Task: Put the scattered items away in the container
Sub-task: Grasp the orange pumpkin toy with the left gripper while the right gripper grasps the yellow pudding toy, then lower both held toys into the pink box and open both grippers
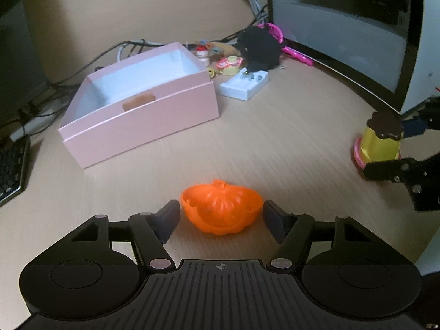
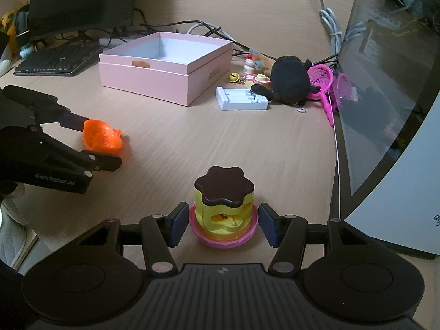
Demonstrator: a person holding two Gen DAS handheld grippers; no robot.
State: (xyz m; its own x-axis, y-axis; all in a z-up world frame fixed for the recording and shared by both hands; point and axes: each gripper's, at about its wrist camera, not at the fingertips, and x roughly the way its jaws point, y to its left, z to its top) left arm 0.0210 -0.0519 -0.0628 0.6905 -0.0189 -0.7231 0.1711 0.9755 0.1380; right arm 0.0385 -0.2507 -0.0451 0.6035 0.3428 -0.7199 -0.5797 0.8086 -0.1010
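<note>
Currently both tools are standing spread: the left tool (image 1: 220, 216) is straddling the orange pumpkin toy (image 1: 221, 206), the right tool (image 2: 222, 224) the yellow pudding toy (image 2: 224, 206), mid-tabletop. Each is needing centred, even closing before lifting toward the pink box (image 1: 137, 104).

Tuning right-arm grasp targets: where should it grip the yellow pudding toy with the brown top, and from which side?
Grip the yellow pudding toy on its yellow body, just above the pink base and below the overhanging brown cap. Come in level from the near side, as the open right gripper already straddles it. The toy stands upright, and the flared base and scalloped cap would probably give the pads poor seating.
</note>
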